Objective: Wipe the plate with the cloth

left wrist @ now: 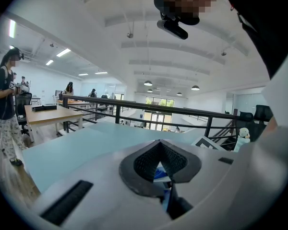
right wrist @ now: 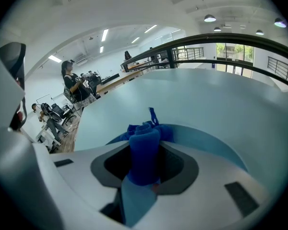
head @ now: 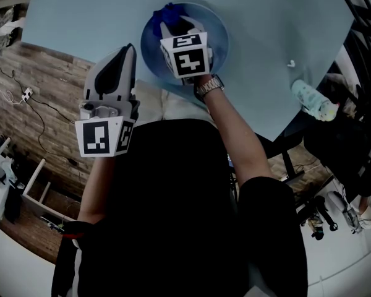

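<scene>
A light blue plate [head: 217, 32] lies on the pale table near its front edge. My right gripper [head: 176, 25] reaches over the plate, shut on a dark blue cloth [head: 168, 12] that bunches out past its tips onto the plate. In the right gripper view the cloth [right wrist: 144, 152] is a rolled wad pinched between the jaws, with the plate's rim [right wrist: 206, 140] curving behind it. My left gripper [head: 127, 55] is held off the table's front left edge, away from the plate, its jaws shut on nothing [left wrist: 159, 150].
The pale blue table [head: 99, 17] fills the upper head view. A soft toy [head: 314, 101] sits at the table's right edge. Wooden floor with cables lies to the left. A railing [left wrist: 149, 107] and office desks with people stand beyond.
</scene>
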`<state>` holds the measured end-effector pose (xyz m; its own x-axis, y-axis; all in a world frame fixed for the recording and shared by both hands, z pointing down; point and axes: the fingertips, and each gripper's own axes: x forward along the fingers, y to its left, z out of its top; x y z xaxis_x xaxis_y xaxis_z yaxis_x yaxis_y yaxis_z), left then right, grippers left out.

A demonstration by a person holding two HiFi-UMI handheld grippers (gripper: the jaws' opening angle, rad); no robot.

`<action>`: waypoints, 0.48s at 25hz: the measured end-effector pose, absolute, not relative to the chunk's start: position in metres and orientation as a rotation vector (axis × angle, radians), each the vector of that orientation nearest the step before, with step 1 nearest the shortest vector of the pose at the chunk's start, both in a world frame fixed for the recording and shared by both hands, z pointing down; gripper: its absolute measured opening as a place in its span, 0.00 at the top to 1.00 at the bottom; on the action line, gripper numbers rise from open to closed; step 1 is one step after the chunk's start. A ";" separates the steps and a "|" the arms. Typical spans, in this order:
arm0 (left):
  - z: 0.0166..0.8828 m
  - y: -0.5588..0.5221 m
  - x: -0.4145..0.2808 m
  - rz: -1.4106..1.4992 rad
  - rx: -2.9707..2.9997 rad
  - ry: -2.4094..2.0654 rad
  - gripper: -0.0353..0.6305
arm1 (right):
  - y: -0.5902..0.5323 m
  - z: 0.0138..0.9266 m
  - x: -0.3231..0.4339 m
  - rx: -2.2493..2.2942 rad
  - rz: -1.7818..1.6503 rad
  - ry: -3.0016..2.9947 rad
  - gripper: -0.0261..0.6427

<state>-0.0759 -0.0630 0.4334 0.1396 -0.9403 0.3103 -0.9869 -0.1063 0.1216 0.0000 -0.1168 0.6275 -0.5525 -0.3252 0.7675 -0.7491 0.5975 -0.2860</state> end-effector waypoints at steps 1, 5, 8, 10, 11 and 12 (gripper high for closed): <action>0.433 -0.063 -0.075 0.222 2.125 -1.870 0.95 | -0.118 0.629 0.003 0.854 0.803 -2.141 0.78; 0.433 -0.063 -0.071 0.224 2.128 -1.868 0.95 | -0.124 0.631 0.013 0.887 0.816 -2.131 0.78; 0.433 -0.061 -0.069 0.223 2.130 -1.867 0.95 | -0.127 0.630 0.020 0.903 0.826 -2.118 0.78; 0.433 -0.061 -0.066 0.224 2.128 -1.866 0.95 | -0.129 0.630 0.026 0.913 0.830 -2.114 0.78; 0.434 -0.062 -0.065 0.225 2.128 -1.865 0.95 | -0.130 0.630 0.028 0.918 0.832 -2.112 0.78; 0.434 -0.062 -0.065 0.225 2.129 -1.864 0.95 | -0.131 0.630 0.030 0.923 0.834 -2.109 0.78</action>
<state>-0.0646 -0.0618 0.4341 0.1449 -0.9391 0.3117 -0.9862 -0.1118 0.1218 0.0297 -0.1312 0.6305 -0.5182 -0.3569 0.7772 -0.7919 0.5436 -0.2783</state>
